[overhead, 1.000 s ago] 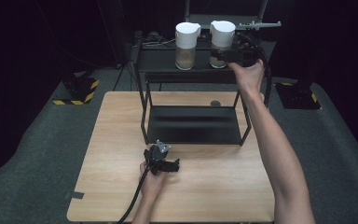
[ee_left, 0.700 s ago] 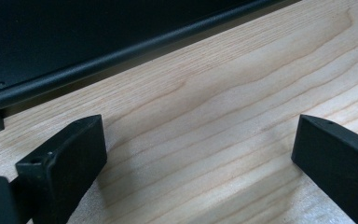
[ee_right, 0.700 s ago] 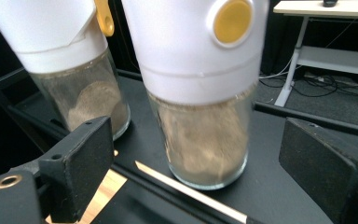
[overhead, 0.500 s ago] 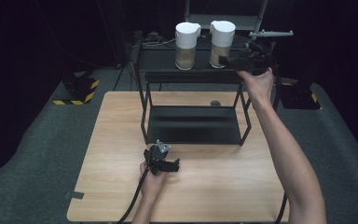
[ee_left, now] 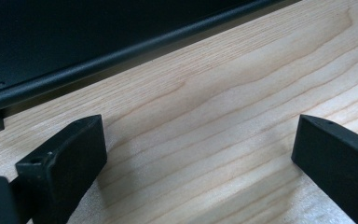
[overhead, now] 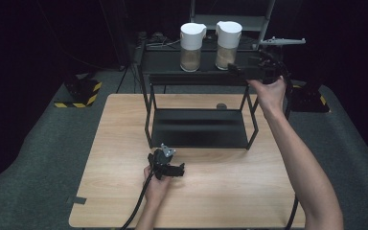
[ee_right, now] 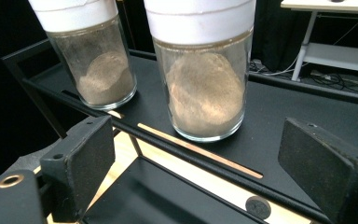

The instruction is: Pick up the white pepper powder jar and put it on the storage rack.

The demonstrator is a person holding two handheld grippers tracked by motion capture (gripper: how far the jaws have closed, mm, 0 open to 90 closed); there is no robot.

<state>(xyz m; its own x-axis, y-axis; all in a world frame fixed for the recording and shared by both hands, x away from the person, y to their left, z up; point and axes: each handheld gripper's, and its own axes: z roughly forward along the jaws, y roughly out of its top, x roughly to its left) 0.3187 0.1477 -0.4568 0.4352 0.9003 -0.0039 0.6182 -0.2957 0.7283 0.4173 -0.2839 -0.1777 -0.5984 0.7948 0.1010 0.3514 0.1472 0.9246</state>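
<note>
Two glass jars with white lids, each part full of tan powder, stand on the top shelf of a black rack (overhead: 146, 108): the left jar (overhead: 191, 46) and the right jar (overhead: 228, 44). My right gripper (overhead: 235, 70) hovers at the rack's right end and points left at the jars, a short way off the right jar. In the right gripper view its jaws stand open and bare, with the right jar (ee_right: 206, 88) ahead between them and the left jar (ee_right: 100, 65) beyond. My left gripper (overhead: 176, 169) rests open on the wooden table (overhead: 115, 143), nothing between its jaws (ee_left: 198, 140).
The rack's lower shelf (overhead: 199, 128) lies bare, and its front edge (ee_left: 121, 51) runs just ahead of the left gripper. A small dark disc (overhead: 221, 106) lies on the table behind the rack. Yellow-black striped blocks (overhead: 79, 93) sit on the floor at the left.
My right gripper has drawn back to the right and slightly down, away from the right jar. The left gripper and both jars have stayed put.
</note>
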